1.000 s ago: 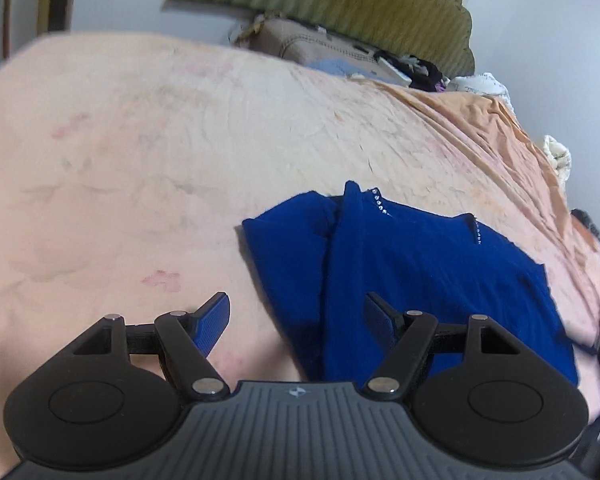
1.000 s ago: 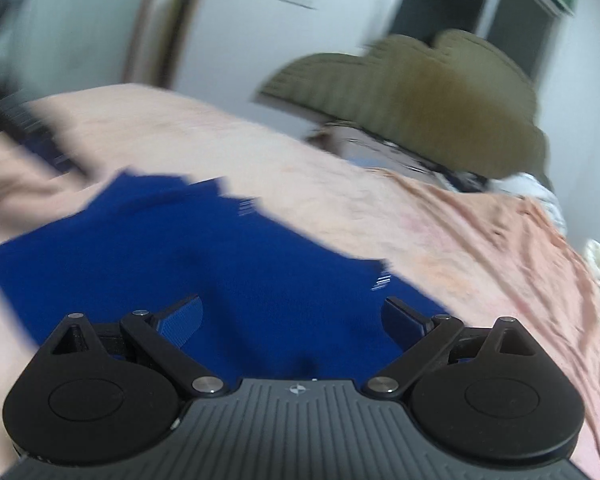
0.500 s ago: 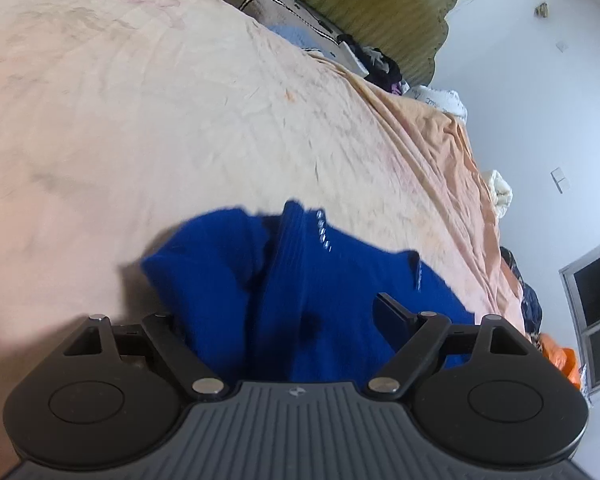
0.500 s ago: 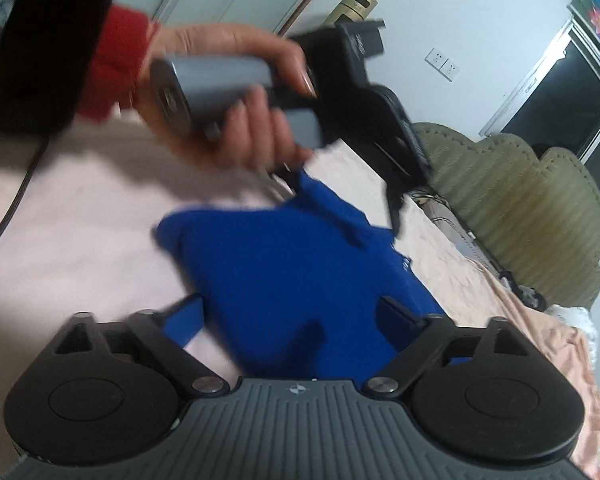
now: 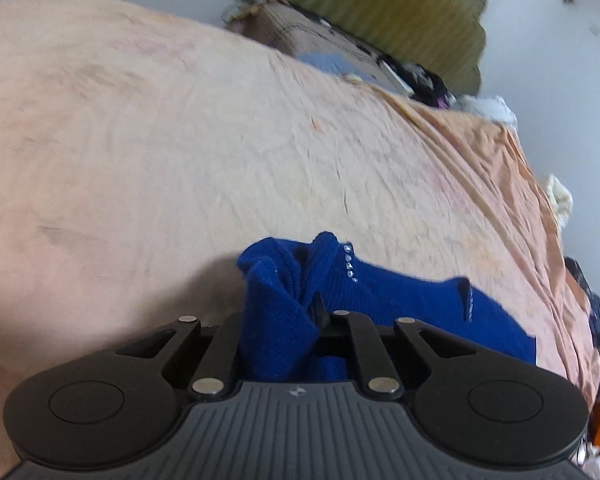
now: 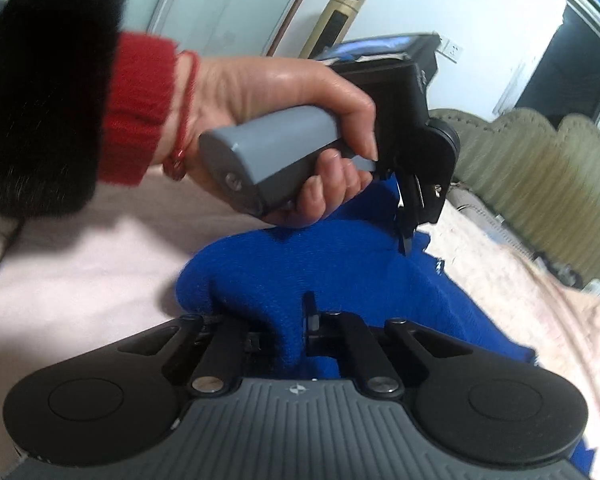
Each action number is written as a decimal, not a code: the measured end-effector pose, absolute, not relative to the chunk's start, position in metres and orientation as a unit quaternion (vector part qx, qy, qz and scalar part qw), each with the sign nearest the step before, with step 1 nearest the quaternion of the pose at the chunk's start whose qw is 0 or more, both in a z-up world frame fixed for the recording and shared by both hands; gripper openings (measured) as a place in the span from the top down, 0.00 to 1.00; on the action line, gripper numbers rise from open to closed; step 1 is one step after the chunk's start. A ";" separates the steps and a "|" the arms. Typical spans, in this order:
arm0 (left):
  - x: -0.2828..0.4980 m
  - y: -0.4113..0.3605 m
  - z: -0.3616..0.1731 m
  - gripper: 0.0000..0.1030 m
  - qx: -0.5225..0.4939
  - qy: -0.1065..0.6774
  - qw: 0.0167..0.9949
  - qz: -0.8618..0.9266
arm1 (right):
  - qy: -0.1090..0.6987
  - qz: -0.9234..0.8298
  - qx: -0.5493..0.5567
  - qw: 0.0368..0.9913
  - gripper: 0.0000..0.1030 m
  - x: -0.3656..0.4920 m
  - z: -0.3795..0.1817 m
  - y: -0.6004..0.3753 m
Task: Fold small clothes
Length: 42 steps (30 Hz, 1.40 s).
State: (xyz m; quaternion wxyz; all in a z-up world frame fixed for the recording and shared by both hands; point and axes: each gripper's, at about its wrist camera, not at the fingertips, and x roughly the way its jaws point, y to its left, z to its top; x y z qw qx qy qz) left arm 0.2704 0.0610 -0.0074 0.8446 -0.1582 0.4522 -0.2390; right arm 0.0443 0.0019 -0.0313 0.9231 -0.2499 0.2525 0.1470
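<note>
Blue sweater [image 5: 400,304] lies on the peach bed sheet [image 5: 180,152]. Left tongs [image 5: 278,320] are clamped on a bunched fold at its near edge; right tongs [image 6: 284,324] pinch another fold. From the left tongs, the sweater's long axis runs rightward, rhinestone trim [image 5: 349,262] beyond them.

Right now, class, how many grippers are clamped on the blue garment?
2. The left gripper pinches a bunched fold at the blue garment end with the sparkly studs; the right gripper pinches another edge nearer the camera. No others visible.
</note>
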 end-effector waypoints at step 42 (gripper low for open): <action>0.182 -0.313 0.019 0.34 0.083 0.418 0.855 -0.297 | 0.235 -0.044 0.364 0.900 0.79 -0.095 -0.061 -0.359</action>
